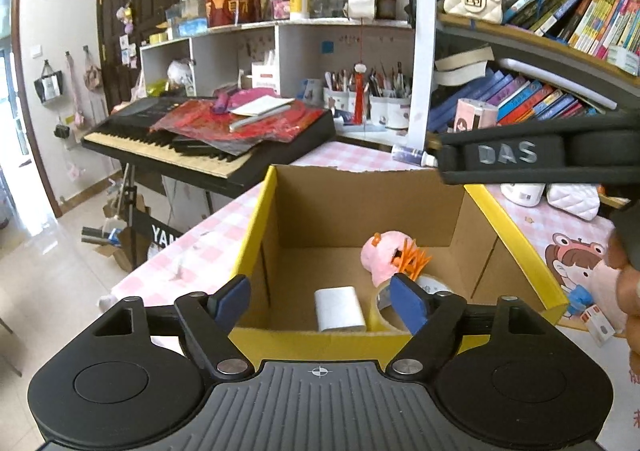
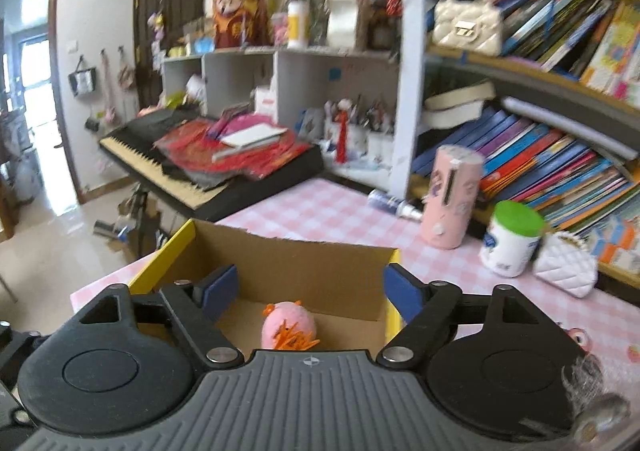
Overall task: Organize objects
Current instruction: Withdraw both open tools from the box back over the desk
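Observation:
An open cardboard box (image 1: 276, 219) with yellow outer sides stands on the pink checked table (image 1: 192, 255). Inside lie a pink plush toy with orange hair (image 1: 384, 257), a white rectangular block (image 1: 339, 309) and a roll of tape (image 1: 430, 289). My left gripper (image 1: 320, 301) is open and empty above the box's near wall. My right gripper (image 2: 310, 293) is open and empty over the box (image 2: 304, 259), with the plush toy (image 2: 290, 329) below it. The right gripper's body (image 1: 520, 155) shows at the upper right of the left wrist view.
On the table to the right stand a pink cylinder (image 2: 454, 197), a white jar with a green lid (image 2: 510, 237) and a white quilted purse (image 2: 566, 265). A keyboard (image 1: 208, 135) piled with red papers sits to the left. Bookshelves (image 2: 540, 155) rise behind.

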Tool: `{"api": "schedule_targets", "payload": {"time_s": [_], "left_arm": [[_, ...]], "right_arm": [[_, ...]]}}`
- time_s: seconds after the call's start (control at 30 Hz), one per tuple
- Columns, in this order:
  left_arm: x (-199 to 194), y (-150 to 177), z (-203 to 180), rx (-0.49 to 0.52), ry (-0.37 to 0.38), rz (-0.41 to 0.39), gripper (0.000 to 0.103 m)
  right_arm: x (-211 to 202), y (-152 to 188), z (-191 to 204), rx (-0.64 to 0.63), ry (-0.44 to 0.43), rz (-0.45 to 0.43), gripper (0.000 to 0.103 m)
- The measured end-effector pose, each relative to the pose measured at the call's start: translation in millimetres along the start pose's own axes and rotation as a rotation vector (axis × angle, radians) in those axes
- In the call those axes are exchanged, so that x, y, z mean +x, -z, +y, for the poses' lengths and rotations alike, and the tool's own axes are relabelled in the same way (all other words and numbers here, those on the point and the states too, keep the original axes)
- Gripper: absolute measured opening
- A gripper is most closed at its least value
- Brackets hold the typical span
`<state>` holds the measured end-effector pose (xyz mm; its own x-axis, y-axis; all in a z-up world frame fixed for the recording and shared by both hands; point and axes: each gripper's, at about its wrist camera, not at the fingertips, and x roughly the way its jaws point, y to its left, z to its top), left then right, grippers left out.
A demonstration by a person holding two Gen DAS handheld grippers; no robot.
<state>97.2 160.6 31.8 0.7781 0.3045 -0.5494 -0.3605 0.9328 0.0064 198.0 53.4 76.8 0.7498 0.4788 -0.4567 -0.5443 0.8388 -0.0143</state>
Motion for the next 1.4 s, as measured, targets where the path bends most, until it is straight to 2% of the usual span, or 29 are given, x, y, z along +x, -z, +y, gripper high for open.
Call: {"api": "schedule_targets", "payload": {"time_s": [0.13,0.27,0.53,0.67,0.93,1.4], "left_arm": [[-14,8,9,-0.016,-0.014,-0.014,0.086],[-26,18,19,-0.035,-0.027,-0.008,0.087],[-51,47,36,-0.052,-0.044,0.025,0.087],[-60,62,44,-0.061,-0.054,0.060,0.088],[-74,82,50,-0.062,-0.058,0.106,0.088],[-97,108,38,-0.001,-0.003,0.150,0.088]], "right_arm": [[-28,14,2,0.003,0.048,-0.059,0.082],[-50,31,4,0.041,0.090,-0.067,0.082],[-81,74,23,0.040,0.157,-0.003,0.083],[-94,94,35,0.042,0.157,0.044,0.083],[-114,119,57,-0.006,0.166,0.078,0.087],[-141,153,50,0.072,0.212,0.160,0.091]]}}
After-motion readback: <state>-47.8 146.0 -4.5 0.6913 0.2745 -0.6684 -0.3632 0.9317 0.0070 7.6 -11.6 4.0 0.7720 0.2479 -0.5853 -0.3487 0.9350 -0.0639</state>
